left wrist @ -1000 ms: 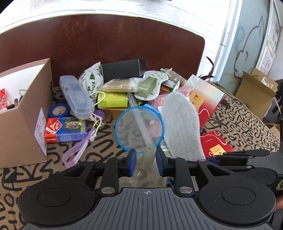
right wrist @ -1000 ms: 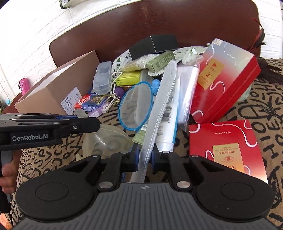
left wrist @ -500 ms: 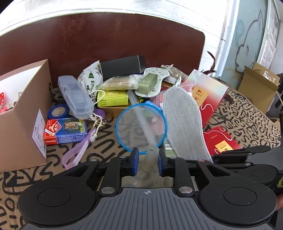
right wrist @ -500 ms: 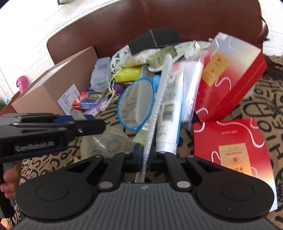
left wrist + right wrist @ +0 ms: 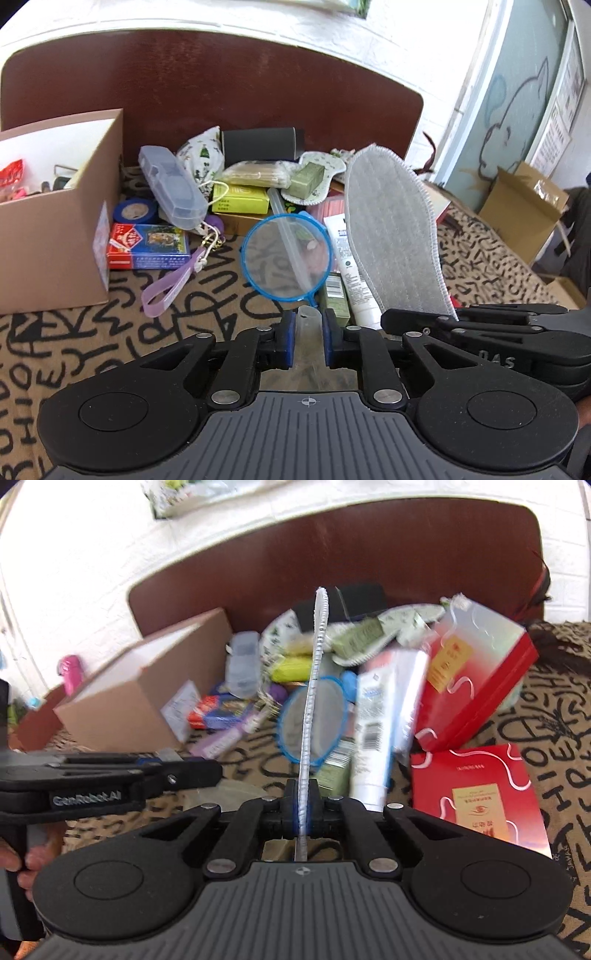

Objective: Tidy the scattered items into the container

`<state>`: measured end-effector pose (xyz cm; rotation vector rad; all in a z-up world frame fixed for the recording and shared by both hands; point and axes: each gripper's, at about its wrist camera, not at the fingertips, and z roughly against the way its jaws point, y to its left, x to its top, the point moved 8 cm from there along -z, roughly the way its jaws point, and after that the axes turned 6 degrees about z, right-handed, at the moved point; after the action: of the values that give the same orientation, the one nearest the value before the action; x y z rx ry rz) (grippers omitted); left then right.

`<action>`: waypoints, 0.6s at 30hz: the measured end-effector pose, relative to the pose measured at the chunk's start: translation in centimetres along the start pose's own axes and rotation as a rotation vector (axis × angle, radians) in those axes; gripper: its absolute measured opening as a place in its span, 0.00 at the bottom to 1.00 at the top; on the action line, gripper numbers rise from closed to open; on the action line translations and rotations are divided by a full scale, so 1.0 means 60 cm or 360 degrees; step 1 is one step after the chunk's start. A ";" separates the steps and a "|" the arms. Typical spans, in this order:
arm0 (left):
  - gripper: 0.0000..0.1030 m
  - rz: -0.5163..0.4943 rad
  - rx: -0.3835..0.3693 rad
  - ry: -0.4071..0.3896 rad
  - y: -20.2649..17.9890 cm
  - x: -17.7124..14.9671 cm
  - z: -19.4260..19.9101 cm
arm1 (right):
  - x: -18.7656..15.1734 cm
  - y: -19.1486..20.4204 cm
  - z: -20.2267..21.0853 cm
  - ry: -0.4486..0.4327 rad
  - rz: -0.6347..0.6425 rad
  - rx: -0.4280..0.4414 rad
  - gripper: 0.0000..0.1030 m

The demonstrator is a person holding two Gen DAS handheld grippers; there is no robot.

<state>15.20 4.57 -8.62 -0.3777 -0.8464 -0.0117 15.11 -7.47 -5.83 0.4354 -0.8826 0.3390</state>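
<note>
Right hand-held gripper [image 5: 301, 805] pinching grey insole; left hand-held gripper [image 5: 308, 332] clamped on translucent item.

Table [image 5: 92, 339] under black-scribble cloth. Open cardboard box [image 5: 55, 229] at left, some items inside. Red gift box [image 5: 476, 679] tilted at right, flat red packet [image 5: 476, 790] just in front. Grey insole [image 5: 391, 229] raised upright above the pile, edge-on in right wrist view, heel end between the fingers. Blue-rimmed round net [image 5: 286, 256] lies near the pile's front, white tube [image 5: 373, 731] beside it. Playing-card box [image 5: 147, 245] just beside the cardboard box. Left gripper's translucent item [image 5: 308, 321]: identity unclear.
</note>
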 end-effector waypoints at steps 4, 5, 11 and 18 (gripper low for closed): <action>0.10 0.0025 -0.0003 -0.0079 0.006 0.015 0.036 | 0.019 0.045 0.003 -0.0012 0.0028 0.0156 0.05; 0.10 0.0026 -0.0002 -0.0104 0.008 0.021 0.047 | 0.024 0.059 0.002 -0.0014 0.0043 0.0193 0.05; 0.10 0.0020 0.0076 -0.0257 0.044 0.064 0.117 | 0.080 0.133 0.000 -0.0085 0.0206 0.0318 0.05; 0.10 0.0015 0.0232 -0.0469 0.098 0.149 0.198 | 0.185 0.236 -0.024 -0.0186 0.0403 0.0481 0.05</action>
<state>13.45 15.24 3.19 -0.2487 -1.1297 0.1167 16.17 6.61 5.41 0.6289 -1.0075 0.6908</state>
